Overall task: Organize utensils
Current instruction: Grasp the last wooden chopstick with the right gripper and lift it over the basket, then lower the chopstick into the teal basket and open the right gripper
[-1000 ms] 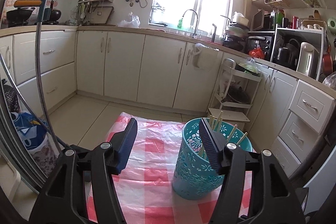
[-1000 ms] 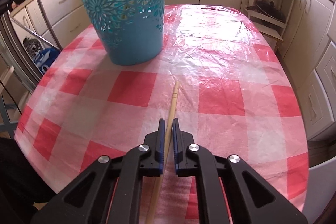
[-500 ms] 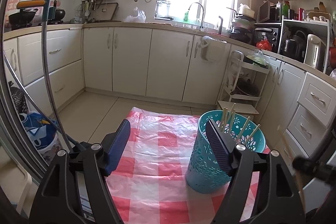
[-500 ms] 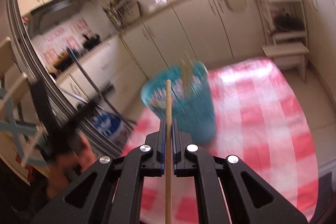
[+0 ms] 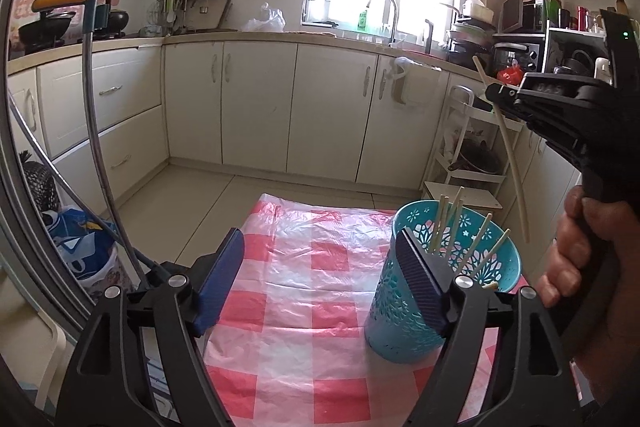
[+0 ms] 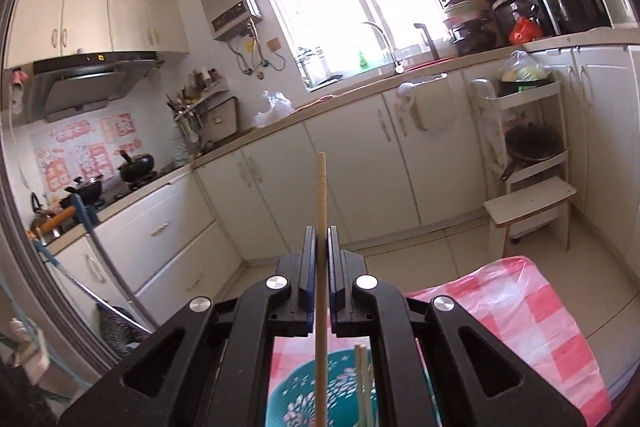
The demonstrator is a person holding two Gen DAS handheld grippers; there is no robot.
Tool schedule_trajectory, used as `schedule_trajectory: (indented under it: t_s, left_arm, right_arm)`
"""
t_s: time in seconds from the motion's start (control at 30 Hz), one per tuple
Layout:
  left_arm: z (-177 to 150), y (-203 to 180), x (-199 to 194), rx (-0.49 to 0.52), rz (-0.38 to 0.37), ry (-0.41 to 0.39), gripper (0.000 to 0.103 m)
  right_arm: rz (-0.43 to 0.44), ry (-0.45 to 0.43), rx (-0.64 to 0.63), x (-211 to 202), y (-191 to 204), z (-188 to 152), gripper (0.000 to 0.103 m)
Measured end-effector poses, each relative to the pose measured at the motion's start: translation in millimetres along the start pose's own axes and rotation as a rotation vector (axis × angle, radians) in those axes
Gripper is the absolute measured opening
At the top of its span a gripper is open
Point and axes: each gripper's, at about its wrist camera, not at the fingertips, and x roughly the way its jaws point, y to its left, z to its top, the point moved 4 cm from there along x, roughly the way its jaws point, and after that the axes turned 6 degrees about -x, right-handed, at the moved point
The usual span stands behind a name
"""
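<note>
Checked tablecloth (image 5: 320,307) centre + lower frame, left wrist view: bare, free passage betw left gripper (image 5: 320,281) fingers, jaws opening, nothing betw them. Teal basket (image 5: 440,291) lower right blocks that side; chopsticks (image 5: 452,223) stick up above rim. Right gripper (image 5: 494,93) + hand (image 5: 576,247) fill right edge, held chopstick (image 5: 512,167) hanging over basket. Metal pole (image 5: 96,155) bars left side.
</note>
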Motion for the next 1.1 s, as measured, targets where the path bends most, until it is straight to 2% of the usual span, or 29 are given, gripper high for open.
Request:
schedule_trajectory:
  t_s: [0.3,0.83,1.1]
  left_arm:
    - [1,2,0,0.0,0.008,0.012,0.076]
    - [-2,4,5,0.0,0.028,0.038,0.078]
    - [-3,11,9,-0.021,0.04,0.067,0.078]
  right_arm:
    - [-0.037,0.048,-0.013,22,-4,-16,0.006]
    - [-0.056,0.016,-0.079,19,6,-15,0.006]
    - [-0.056,0.058,-0.078,28,4,-22,0.006]
